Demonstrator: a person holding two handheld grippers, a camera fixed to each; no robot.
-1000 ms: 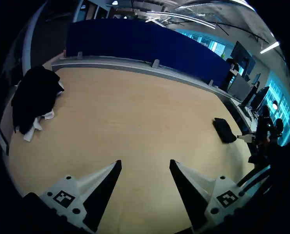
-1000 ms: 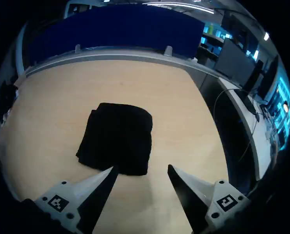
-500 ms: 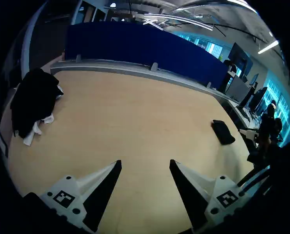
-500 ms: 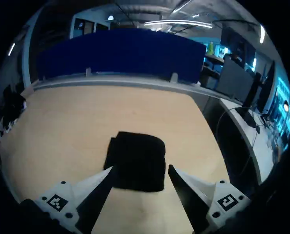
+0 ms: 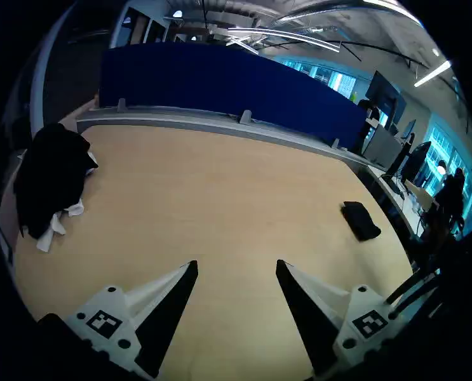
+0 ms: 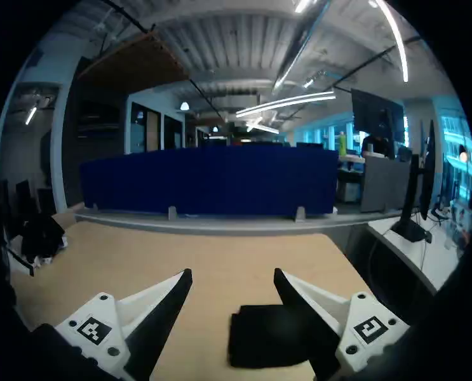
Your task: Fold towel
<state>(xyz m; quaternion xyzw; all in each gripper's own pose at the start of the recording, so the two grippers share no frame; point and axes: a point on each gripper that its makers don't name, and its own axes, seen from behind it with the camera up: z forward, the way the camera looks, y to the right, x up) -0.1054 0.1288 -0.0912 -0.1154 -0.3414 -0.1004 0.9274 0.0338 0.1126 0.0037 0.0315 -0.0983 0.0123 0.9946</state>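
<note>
Over the last second the right gripper view swings from looking down on the towel (image 6: pixel 267 343) to looking level across the room. The cloth has slid from the middle of that view to its lower edge. I read this as the right gripper (image 6: pixel 232 273) tipping up and drawing back from a finished fold rather than reaching for another one. The towel lies on the desk (image 6: pixel 204 260) as a compact dark rectangle with no loose corner showing, so the folding looks done or very nearly so. The right fingers (image 6: pixel 153 311) stand wide apart and hold nothing. The towel sits low between them, nearer the right-hand one, which hides its right edge. Neither finger presses on it, though how far above the cloth they hang cannot be judged. The left gripper view has hardly changed, only drifting slightly. The left gripper (image 5: pixel 235 263) hovers over bare desk (image 5: pixel 204 184), its fingers also spread and empty. From there the towel (image 5: pixel 361 220) lies well apart, far off to the right near the desk's edge. A dark heap of clothing (image 5: pixel 48 178) with a pale cloth under it rests at the far left of the desk, clear of both grippers. The blue partition (image 5: pixel 236 82) runs behind it all.
</note>
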